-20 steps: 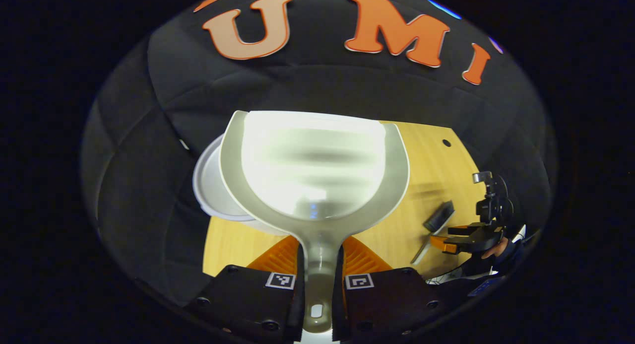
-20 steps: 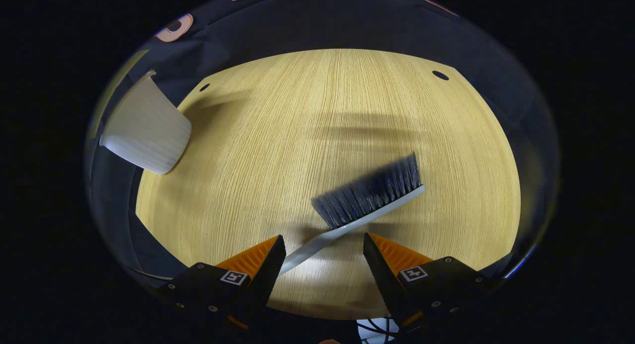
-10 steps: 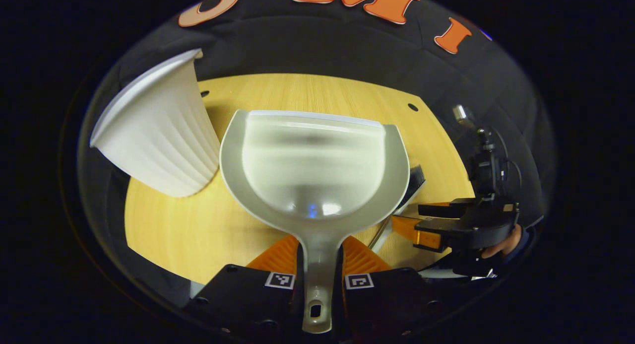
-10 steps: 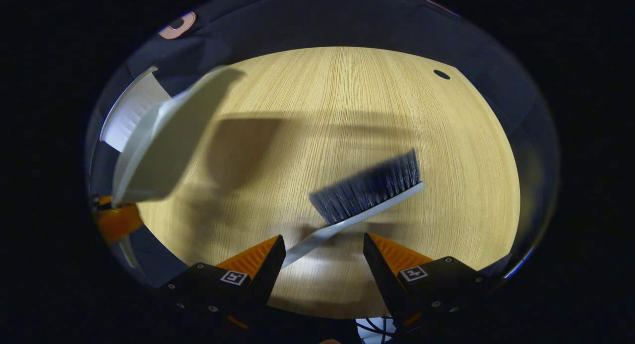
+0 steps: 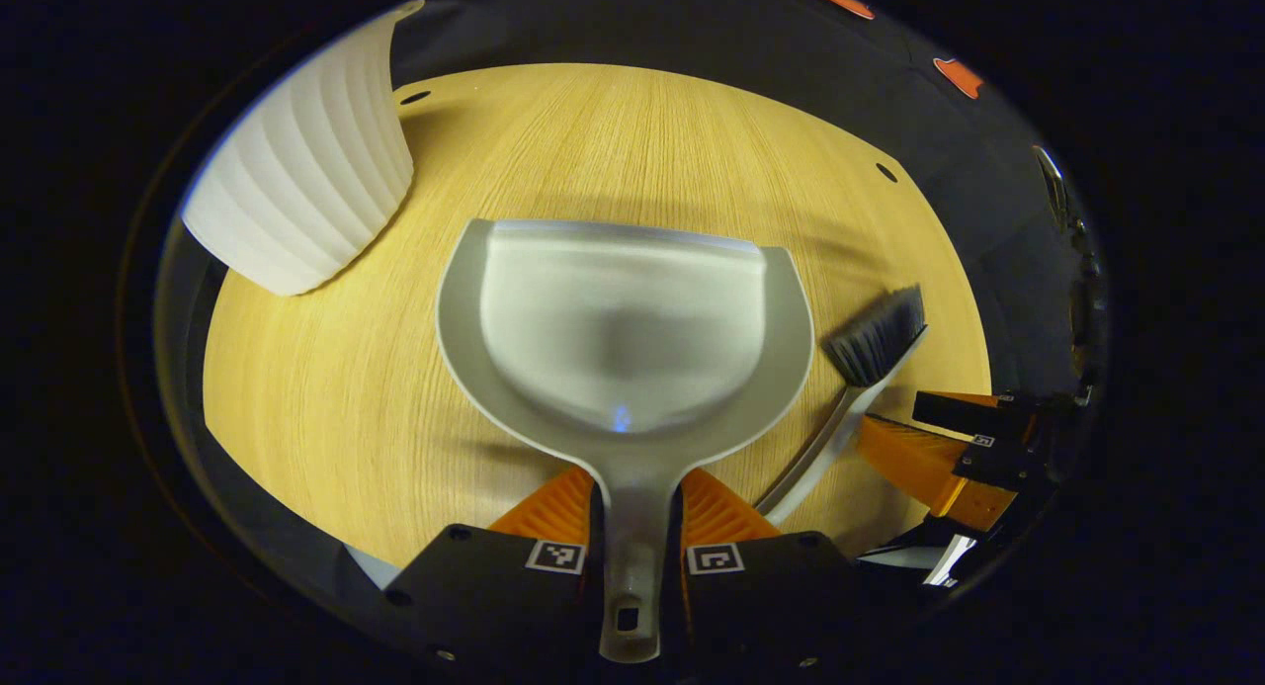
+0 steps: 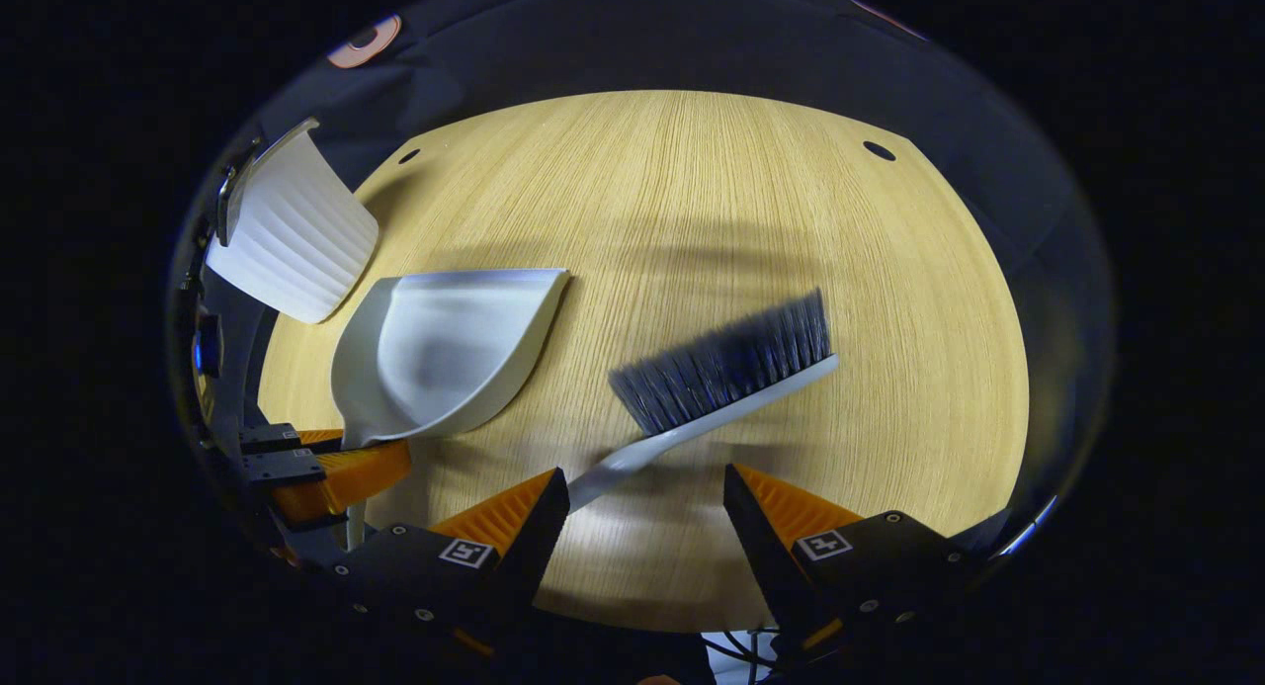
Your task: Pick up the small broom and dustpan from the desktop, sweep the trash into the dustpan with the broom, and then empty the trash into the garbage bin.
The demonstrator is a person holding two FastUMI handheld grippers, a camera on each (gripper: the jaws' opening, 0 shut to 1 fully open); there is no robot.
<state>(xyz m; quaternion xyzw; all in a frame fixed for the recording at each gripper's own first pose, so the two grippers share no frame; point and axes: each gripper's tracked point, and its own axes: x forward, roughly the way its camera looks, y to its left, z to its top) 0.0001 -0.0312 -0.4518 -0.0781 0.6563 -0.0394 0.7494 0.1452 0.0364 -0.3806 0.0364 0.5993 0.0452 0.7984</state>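
My left gripper (image 5: 637, 502) is shut on the handle of the pale grey dustpan (image 5: 623, 324), whose empty scoop lies low over the wooden table (image 5: 326, 398). In the right gripper view the dustpan (image 6: 445, 354) sits left of the broom, with the left gripper (image 6: 331, 455) behind it. The small broom (image 6: 721, 374), dark bristles on a grey handle, lies flat on the table. My right gripper (image 6: 642, 507) stands open, with the handle's end running between its fingers untouched. In the left gripper view the broom (image 5: 870, 354) lies right of the dustpan, with the right gripper (image 5: 934, 438) at its handle.
A white ribbed garbage bin (image 5: 296, 191) stands at the table's far left corner, seen also in the right gripper view as the bin (image 6: 292, 240). Small dark holes (image 6: 878, 150) mark the far edge of the table (image 6: 692, 201). Black cloth walls surround it.
The left gripper has swung the dustpan away from the bin's mouth and down to the table beside the broom. The right gripper has stayed open over the broom handle.
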